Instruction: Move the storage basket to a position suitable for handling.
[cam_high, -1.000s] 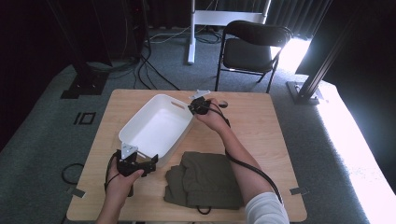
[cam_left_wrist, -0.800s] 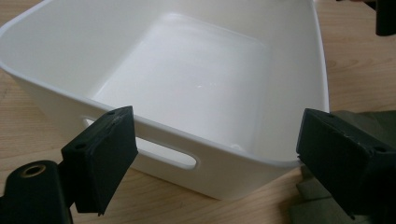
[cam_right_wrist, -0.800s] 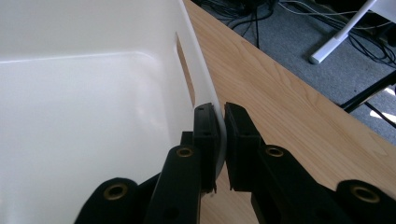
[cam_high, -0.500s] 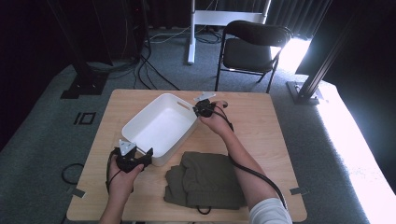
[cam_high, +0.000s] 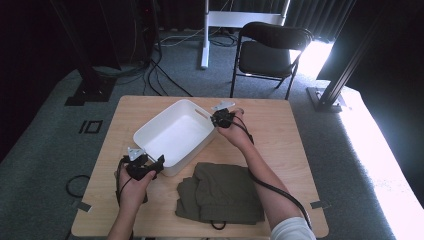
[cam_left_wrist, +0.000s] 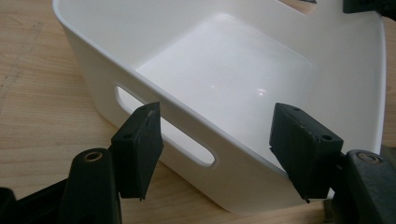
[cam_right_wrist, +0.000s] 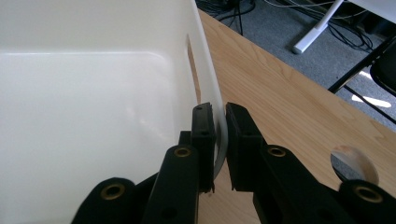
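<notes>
- Pinching the far rim of the white bin (cam_high: 175, 135) between the right gripper (cam_right_wrist: 219, 135) jaws.
- Moving the left gripper (cam_left_wrist: 215, 149) closer, jaws wide open around the near rim.
- Getting ready to lift, probably.

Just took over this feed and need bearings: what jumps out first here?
A white bin sits empty mid-table, held at opposite ends: the right gripper is clamped on its far wall, and the left gripper stands open around its near rim above the handle slot. A folded olive garment lies beside it at the table's near edge.
</notes>
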